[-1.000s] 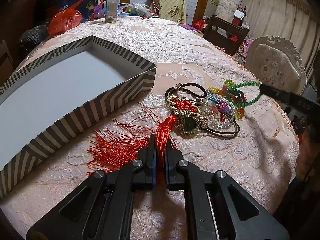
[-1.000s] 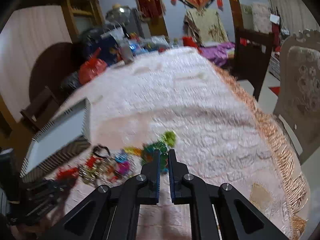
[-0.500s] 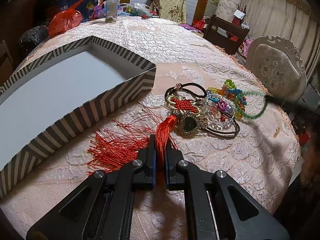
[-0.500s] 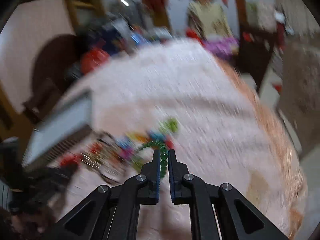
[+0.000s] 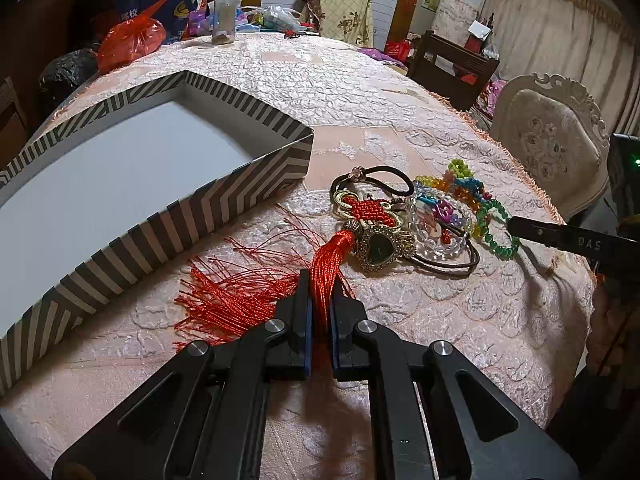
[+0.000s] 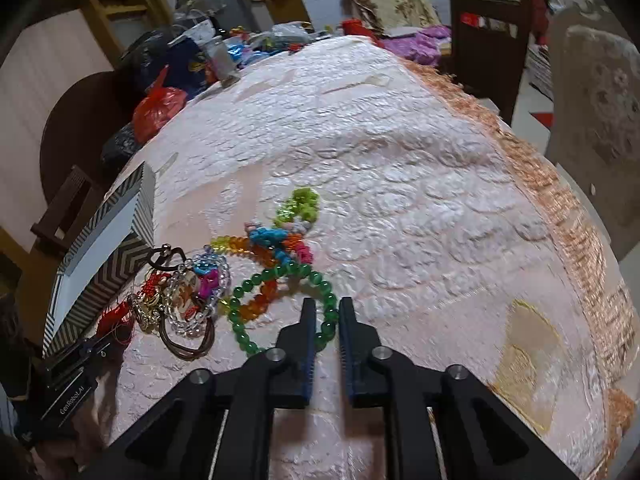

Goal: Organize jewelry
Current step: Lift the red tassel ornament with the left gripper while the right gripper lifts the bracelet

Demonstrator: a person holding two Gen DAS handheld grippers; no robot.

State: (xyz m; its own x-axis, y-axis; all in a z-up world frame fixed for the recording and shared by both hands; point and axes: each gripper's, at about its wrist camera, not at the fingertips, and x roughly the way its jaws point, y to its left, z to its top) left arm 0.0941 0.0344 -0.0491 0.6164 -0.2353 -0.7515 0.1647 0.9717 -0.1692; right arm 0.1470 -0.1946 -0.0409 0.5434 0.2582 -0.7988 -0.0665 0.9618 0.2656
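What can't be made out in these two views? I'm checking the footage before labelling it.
- Left wrist view: the red tassel's lower strands, hidden between the left tongs.
- Right wrist view: part of the green bead bracelet, hidden behind the right tongs.
- Both views: the striped box's near end, cut off by the frame edge.
- Right wrist view: far-end clutter, blurred.

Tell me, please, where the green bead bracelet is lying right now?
The green bead bracelet lies on the tablecloth at the pile's right edge, looped between the right gripper fingers and touching the multicoloured bead string.
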